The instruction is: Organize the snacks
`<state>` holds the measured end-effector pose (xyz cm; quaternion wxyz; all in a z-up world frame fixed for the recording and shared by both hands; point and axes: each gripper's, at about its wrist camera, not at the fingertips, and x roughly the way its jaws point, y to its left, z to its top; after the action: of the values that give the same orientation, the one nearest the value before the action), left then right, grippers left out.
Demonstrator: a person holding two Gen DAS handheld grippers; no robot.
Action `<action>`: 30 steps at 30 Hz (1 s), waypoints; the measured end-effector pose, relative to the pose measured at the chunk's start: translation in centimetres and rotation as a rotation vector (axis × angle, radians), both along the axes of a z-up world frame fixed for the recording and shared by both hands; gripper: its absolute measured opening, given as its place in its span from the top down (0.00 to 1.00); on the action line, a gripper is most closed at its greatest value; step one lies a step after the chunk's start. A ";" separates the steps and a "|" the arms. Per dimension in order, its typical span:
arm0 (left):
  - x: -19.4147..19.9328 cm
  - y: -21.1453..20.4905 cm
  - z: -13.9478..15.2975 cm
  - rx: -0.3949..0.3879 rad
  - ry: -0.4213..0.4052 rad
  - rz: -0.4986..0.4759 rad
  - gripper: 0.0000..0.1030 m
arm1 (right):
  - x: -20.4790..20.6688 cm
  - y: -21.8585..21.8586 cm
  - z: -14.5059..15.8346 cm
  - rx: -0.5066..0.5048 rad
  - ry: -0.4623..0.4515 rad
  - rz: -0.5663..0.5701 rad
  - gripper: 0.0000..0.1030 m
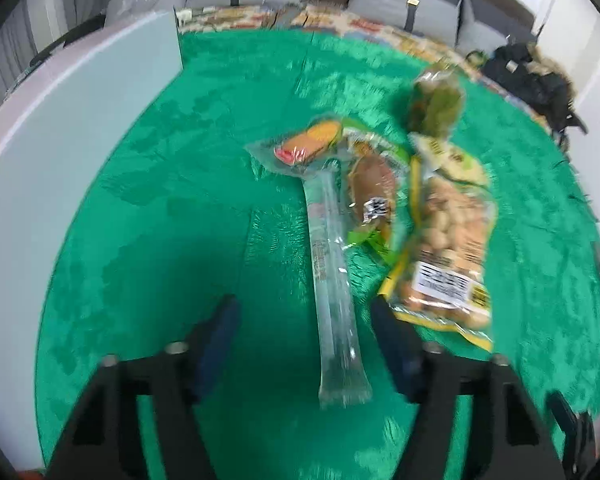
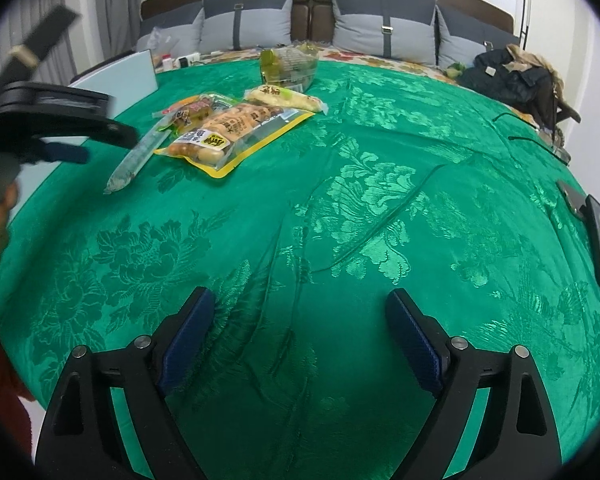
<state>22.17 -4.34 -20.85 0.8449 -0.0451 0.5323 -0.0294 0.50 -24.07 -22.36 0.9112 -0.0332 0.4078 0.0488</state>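
The long clear sachet (image 1: 332,280) lies on the green bedspread (image 1: 160,240) with its long axis running from near to far, and its near end sits between the two fingers of the left gripper (image 1: 304,344). The jaws stand partly apart and do not press it; the picture is blurred. The other snacks, the yellow-edged sausage pack (image 1: 444,248) among them, lie just to its right. The right gripper (image 2: 300,340) is spread wide over bare cloth, well apart from the pile, so the left hand is clearly nearer.
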 end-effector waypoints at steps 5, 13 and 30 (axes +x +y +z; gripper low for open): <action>-0.4 -0.3 0.3 0.056 -0.035 -0.033 0.82 | 0.1 0.0 0.1 0.000 0.000 0.001 0.12; -0.3 5.9 -0.2 0.037 -0.071 0.041 0.73 | 0.1 0.0 0.1 0.001 -0.001 0.003 0.12; 4.0 7.4 -1.4 0.088 -0.177 -0.145 0.00 | 0.0 0.0 0.1 0.002 -0.009 0.002 0.12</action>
<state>26.17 3.02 -22.27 0.8853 0.0332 0.4583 -0.0709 0.50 -24.04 -22.28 0.9130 -0.0328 0.4035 0.0502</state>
